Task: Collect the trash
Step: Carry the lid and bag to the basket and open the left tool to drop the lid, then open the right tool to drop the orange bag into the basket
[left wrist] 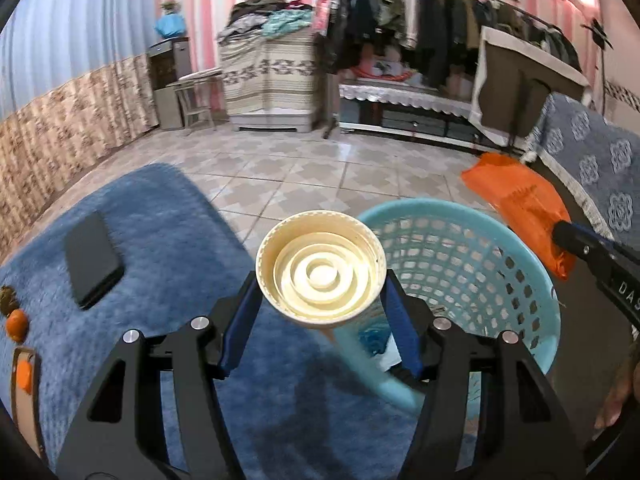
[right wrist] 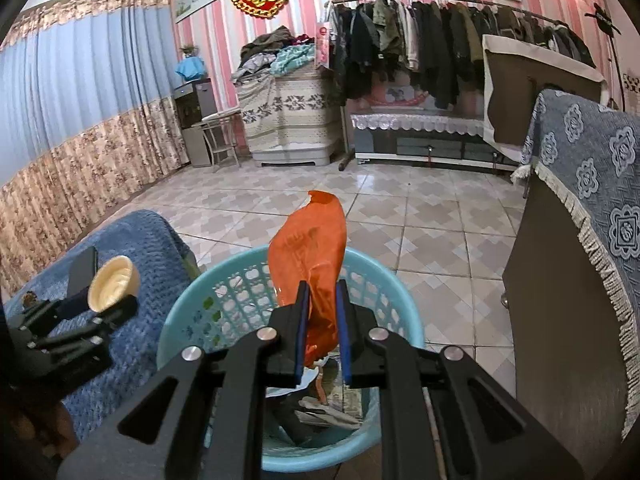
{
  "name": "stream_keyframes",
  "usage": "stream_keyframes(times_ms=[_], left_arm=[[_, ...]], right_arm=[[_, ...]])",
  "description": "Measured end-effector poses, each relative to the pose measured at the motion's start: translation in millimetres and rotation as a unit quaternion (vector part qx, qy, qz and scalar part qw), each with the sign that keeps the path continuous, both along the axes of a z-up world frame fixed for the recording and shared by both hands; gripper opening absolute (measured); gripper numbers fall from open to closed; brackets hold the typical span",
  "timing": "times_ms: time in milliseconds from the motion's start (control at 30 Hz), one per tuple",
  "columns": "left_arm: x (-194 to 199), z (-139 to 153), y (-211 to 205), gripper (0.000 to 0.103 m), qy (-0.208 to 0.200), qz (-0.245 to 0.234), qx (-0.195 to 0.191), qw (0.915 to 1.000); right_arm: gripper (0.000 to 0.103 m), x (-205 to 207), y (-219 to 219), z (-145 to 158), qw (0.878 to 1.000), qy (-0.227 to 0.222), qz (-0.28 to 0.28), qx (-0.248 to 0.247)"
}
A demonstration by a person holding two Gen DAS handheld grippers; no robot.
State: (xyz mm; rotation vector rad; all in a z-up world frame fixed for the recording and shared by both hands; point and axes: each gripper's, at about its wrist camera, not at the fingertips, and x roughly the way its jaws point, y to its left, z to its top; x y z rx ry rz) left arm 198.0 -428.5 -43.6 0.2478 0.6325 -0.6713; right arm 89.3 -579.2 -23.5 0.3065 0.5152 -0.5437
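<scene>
Our left gripper [left wrist: 320,300], jaws clamped on a cream round plastic lid [left wrist: 321,267] beside the pale blue perforated plastic basket [right wrist: 244,264], our right gripper [right wrist: 323,334] gripped a crinkled orange plastic wrapper [right wrist: 310,248] above it.

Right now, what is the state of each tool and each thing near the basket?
left tool: shut on the cream lid, beside the basket rim.
right tool: shut on the orange wrapper, above the basket.
blue basket: upright, some trash inside.
black phone: lying flat on the blue blanket.
</scene>
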Motion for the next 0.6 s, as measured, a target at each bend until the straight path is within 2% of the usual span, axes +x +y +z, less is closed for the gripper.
stream_keyframes(times_ms=[300, 333, 400, 533, 600], left_arm=[[-10.0, -12.5, -34.8, 0.06, -0.01, -0.039, 0.009, 0.9991], [-10.4, -12.9, -36.1, 0.062, -0.011, -0.04, 0.01, 0.9991], [-10.2, -11.3, -38.4, 0.076, -0.017, -0.035, 0.011, 0.9992], [-6.3, -7.7, -31.1, 0.082, -0.029, -0.023, 0.011, 0.9992], [-1.4, -6.3, -24.1, 0.09, -0.031, -0.008, 0.009, 0.9994]], right_arm=[[0.013, -4.3, -16.3, -10.8, 1.0, 0.01, -0.015, 0.014], [0.013, -3.8, -17.5, -11.8, 1.0, 0.011, -0.015, 0.015], [0.013, -2.5, -14.1, -13.1, 1.0, 0.013, -0.013, 0.017], [0.013, 3.0, -11.2, -14.8, 1.0, 0.018, -0.005, 0.015], [0.014, 5.6, -10.1, -15.7, 1.0, 0.021, -0.001, 0.013]])
